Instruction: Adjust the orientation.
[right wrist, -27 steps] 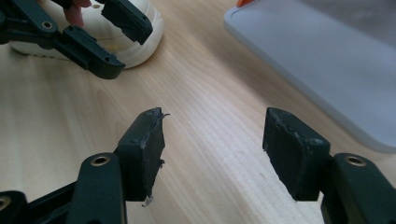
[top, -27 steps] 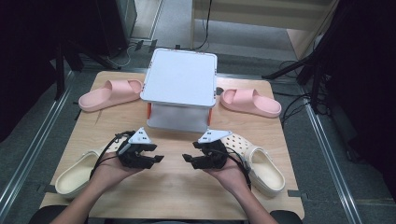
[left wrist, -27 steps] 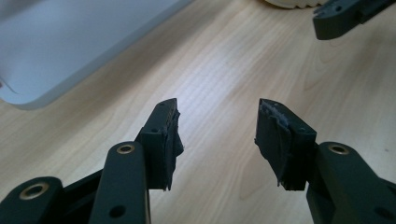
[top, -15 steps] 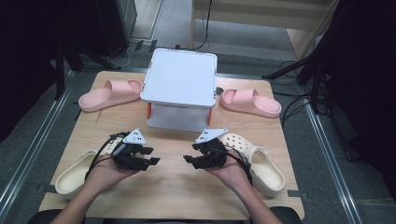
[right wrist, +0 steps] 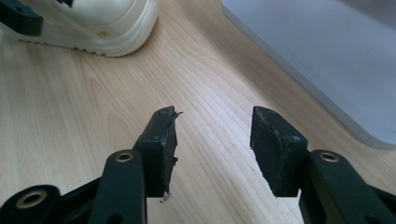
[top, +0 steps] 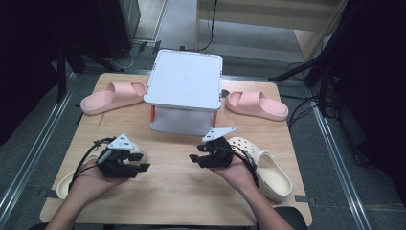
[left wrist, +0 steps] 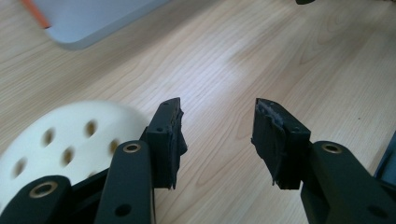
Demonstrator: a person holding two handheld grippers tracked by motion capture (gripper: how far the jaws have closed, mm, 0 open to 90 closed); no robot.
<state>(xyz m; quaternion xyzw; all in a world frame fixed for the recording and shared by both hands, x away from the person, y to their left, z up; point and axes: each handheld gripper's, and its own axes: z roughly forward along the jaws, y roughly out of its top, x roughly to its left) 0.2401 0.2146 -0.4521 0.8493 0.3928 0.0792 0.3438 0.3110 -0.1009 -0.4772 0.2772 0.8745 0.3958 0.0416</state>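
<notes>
- The left gripper (top: pixel 139 166) hovers over the wooden table (top: pixel 177 191), jaws apart and empty, just beside the left cream clog (top: pixel 64 184).
- The white shelf (top: pixel 184 79) stands between two pink slippers (top: pixel 112 96).
- The right gripper (top: pixel 194 158) is also spread and empty, beside the right cream clog (top: pixel 268 172).

light: bench (top: pixel 182 191) evenly bright, surroundings dark | glare: pale sheen on wood, left gripper view | shadows: soft, short | blur: cream clog (left wrist: pixel 60 140) and near edges soft
</notes>
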